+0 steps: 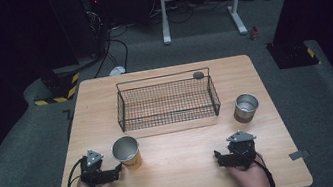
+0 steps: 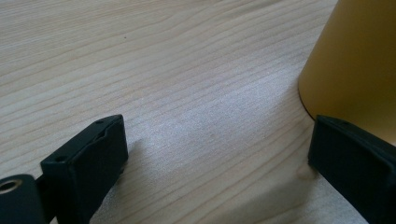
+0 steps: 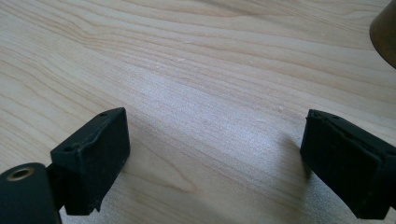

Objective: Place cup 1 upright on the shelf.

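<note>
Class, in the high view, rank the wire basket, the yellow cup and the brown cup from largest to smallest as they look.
1. wire basket, by far the largest.
2. yellow cup and brown cup: they look alike; the yellow one stands nearer the camera, so no ranking.

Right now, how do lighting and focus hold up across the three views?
High view: the table is lit evenly while the room around it falls to near black, and the yellow cup looks soft. Left gripper view: a pale sheen on the wood between the open left tongs, with the yellow cup sharp at the right edge. Right gripper view: the same sheen between the right tongs, grain crisp.
</note>
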Motion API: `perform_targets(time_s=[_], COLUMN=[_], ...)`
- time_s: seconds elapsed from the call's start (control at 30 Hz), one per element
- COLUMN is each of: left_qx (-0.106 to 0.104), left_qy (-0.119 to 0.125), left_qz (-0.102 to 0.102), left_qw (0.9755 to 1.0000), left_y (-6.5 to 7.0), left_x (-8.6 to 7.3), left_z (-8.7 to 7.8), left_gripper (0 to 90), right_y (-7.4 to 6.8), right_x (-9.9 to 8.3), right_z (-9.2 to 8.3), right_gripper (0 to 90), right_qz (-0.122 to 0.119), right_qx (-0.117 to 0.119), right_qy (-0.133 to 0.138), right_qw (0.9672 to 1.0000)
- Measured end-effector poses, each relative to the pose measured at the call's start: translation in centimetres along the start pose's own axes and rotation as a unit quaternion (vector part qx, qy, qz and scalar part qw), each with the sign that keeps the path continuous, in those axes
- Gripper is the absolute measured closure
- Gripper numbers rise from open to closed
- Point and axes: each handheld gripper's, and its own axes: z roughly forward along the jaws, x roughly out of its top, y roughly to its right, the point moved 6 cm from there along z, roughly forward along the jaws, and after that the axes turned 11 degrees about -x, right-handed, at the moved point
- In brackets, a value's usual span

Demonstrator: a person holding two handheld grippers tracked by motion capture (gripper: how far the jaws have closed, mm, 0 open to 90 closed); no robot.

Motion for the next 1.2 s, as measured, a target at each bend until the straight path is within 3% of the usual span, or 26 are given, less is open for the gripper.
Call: perform_targets(time_s=[1.2], left_qx=[-0.009], left_qy=[-0.016], left_qz=[0.011], left_qw=[0.9998], left_y=[-0.14], left_x=[0.05], left_z=[-0.08], left_gripper=[1.3], right_y=[-0.01], right_x=[-0.16], right_z=[-0.13], right_gripper=[7.8], right_qz=[0.003], right_qx=[-0.004], right_qy=[0.000], right_qw=[1.0000])
